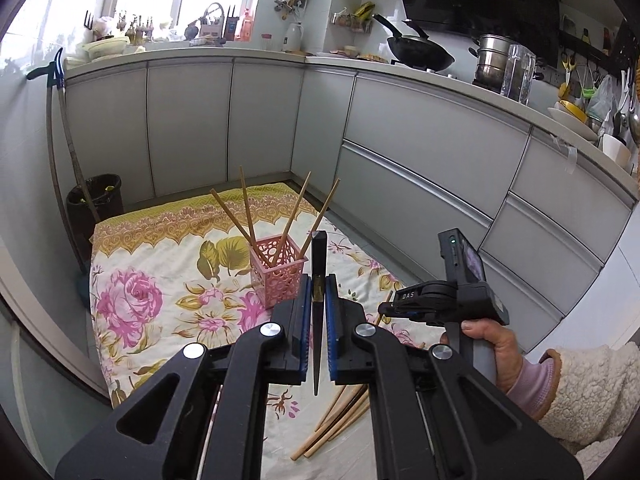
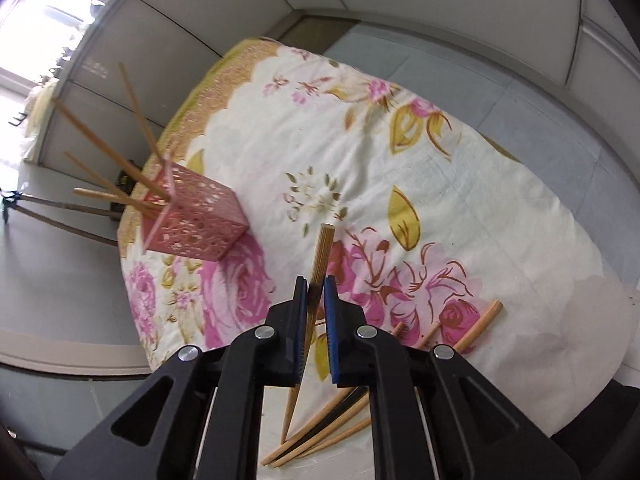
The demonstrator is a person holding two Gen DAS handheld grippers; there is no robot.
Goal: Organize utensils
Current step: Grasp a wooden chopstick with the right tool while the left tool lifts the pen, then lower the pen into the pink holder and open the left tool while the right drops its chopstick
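A pink lattice holder (image 1: 276, 276) stands on the floral cloth (image 1: 160, 256) with several wooden chopsticks (image 1: 248, 208) leaning in it. My left gripper (image 1: 319, 280) is shut on a dark chopstick (image 1: 319, 252), held upright just right of the holder. My right gripper (image 2: 316, 284) is shut on a wooden chopstick (image 2: 322, 252), raised above the cloth to the right of the holder (image 2: 196, 220). The right gripper also shows in the left wrist view (image 1: 384, 307), held in a hand. Several loose chopsticks (image 2: 320, 436) lie on the cloth below both grippers.
Grey kitchen cabinets (image 1: 420, 152) wrap around the back and right. A dark bin (image 1: 94, 204) and a long-handled tool (image 1: 60, 132) stand at the left. The counter (image 1: 460, 76) holds a wok, pots and a jug. More chopstick ends (image 2: 480, 320) lie at the right.
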